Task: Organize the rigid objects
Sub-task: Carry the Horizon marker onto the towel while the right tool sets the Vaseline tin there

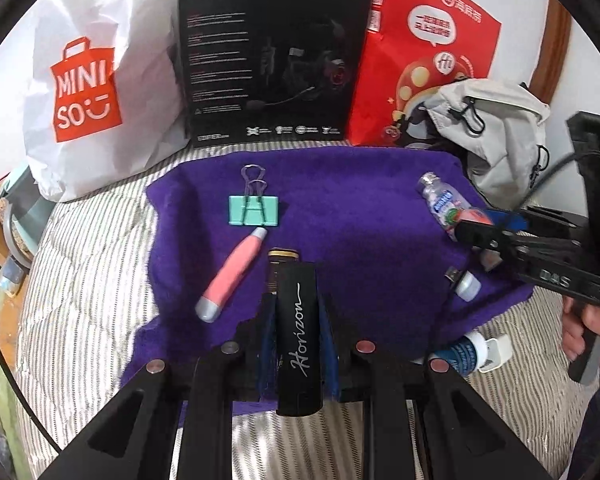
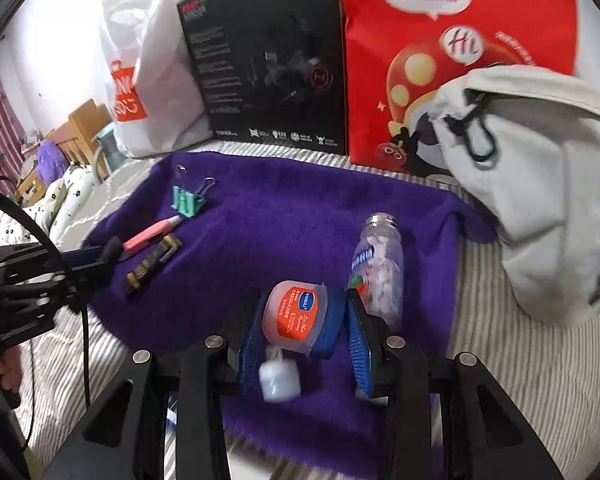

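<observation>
**Both grippers loaded, each item in line with its fingers**

Left gripper (image 1: 296, 320) is clamped on a black tube (image 1: 298, 336), script on it reads "Horizon". We see its long axis running straight ahead along the fingers, gold-ringed end pointing away, over the near edge of the purple cloth (image 1: 340, 208).

Right gripper (image 2: 300, 320) is clamped on a small jar (image 2: 290, 316) with a blue lid, tipped on its side; orange label, brand too small to read. A white cap-like piece (image 2: 280, 376) sits below it, blurred.

Just ahead of the tube tip, to its left: pink pen (image 1: 232, 274), lying diagonally. Beyond that, green binder clip (image 1: 253, 210), handles pointing away. So our left side is nearer both.

Just right of the jar: clear bottle (image 2: 378, 264) of pellets, neck pointing away. Right side is nearer; label unreadable.

Far back: white bag (image 1: 84, 88) "MINISO", black box (image 1: 272, 60) "G2" and "HECATE", red bag (image 1: 428, 56) with "Hi", grey pouch (image 2: 540, 184).
</observation>
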